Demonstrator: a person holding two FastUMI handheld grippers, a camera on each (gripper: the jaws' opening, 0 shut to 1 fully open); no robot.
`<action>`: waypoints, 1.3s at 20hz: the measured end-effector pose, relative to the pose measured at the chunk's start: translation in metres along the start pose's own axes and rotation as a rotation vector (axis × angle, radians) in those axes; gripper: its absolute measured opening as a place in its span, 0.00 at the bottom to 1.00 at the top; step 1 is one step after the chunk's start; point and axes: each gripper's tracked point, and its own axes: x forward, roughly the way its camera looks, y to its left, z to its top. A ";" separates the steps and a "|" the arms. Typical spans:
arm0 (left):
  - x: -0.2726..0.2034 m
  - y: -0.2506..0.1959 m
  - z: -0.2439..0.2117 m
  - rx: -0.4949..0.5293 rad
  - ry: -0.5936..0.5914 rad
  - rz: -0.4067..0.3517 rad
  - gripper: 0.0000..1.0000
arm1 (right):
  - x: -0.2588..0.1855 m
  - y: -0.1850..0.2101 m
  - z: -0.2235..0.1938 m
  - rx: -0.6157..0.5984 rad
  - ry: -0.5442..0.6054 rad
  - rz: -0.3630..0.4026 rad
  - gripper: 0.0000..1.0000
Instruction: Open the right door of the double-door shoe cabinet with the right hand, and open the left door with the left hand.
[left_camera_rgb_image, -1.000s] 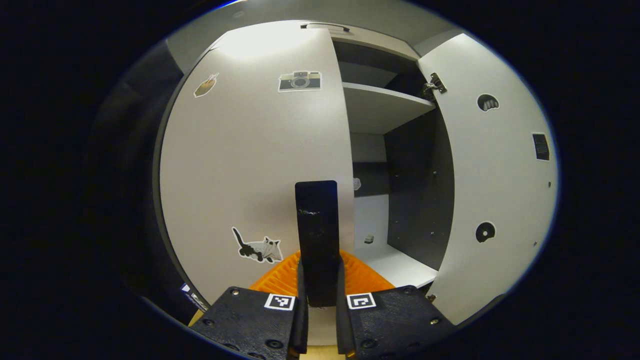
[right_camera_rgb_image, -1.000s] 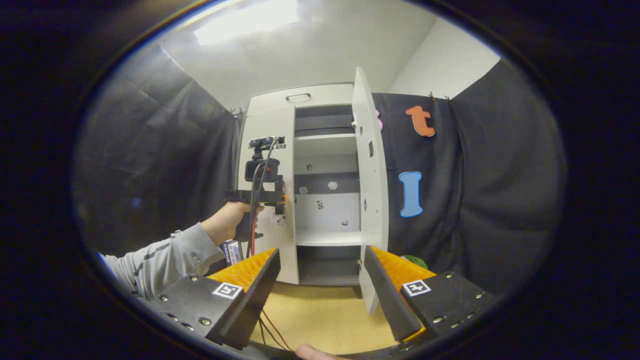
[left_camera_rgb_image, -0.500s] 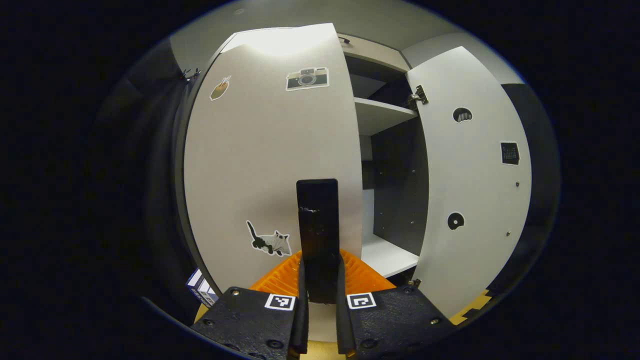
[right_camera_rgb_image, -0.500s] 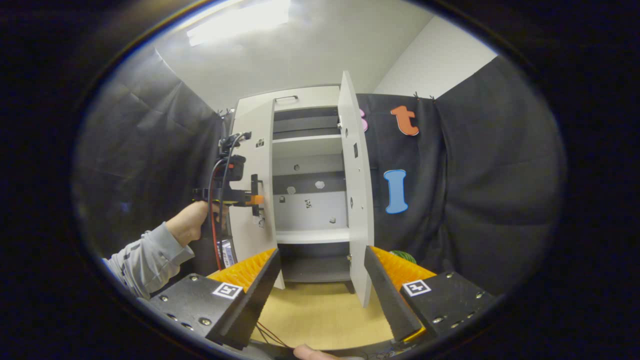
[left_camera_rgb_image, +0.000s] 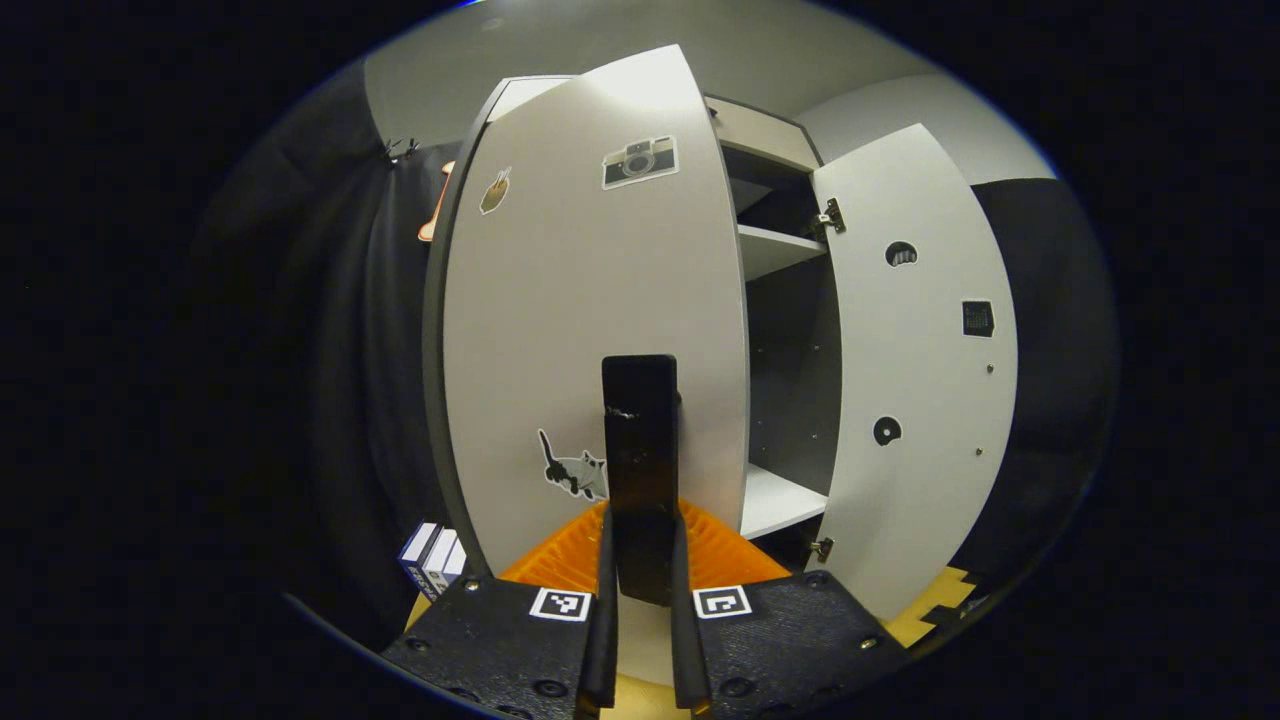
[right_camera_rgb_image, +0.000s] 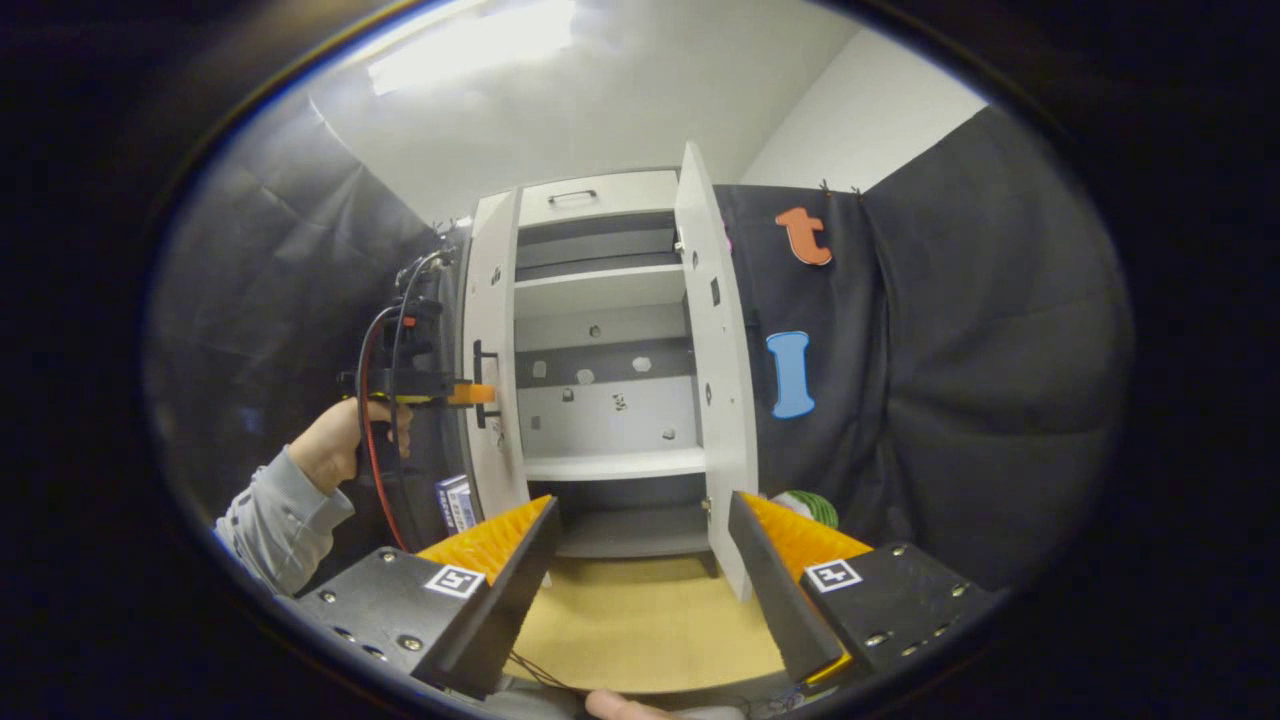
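Observation:
The white shoe cabinet (right_camera_rgb_image: 600, 195) stands with both doors swung out. In the left gripper view, my left gripper (left_camera_rgb_image: 641, 520) is shut on the dark upright handle (left_camera_rgb_image: 640, 430) of the left door (left_camera_rgb_image: 570, 320), which carries a camera sticker and a cat sticker. The right door (left_camera_rgb_image: 915, 370) stands wide open beyond it. In the right gripper view, my right gripper (right_camera_rgb_image: 640, 505) is open with nothing between its fingers, well back from the cabinet. There the left gripper (right_camera_rgb_image: 478, 393), held by a person's hand (right_camera_rgb_image: 335, 450), clasps the handle of the left door (right_camera_rgb_image: 492, 330). The right door (right_camera_rgb_image: 715, 350) hangs free.
Inside the cabinet, white shelves (right_camera_rgb_image: 612, 463) carry small stickers on the back panel. Small boxes (left_camera_rgb_image: 432, 555) stand on the floor left of the cabinet. A green and white object (right_camera_rgb_image: 805, 505) lies behind the right door. Tan floor (right_camera_rgb_image: 640, 620) stretches in front.
The left door has swung further outward with my left gripper shut on its handle. The hand holding it moved left. My right gripper stayed open and back.

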 end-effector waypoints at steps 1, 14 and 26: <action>-0.003 0.003 0.000 0.012 -0.004 0.001 0.23 | -0.001 0.003 0.001 -0.008 -0.003 0.004 1.00; -0.035 0.040 -0.002 0.049 -0.009 0.030 0.19 | 0.012 0.014 -0.016 0.054 0.039 0.047 1.00; -0.065 0.142 -0.009 0.053 0.008 0.215 0.02 | 0.022 0.024 -0.038 0.038 0.057 0.041 1.00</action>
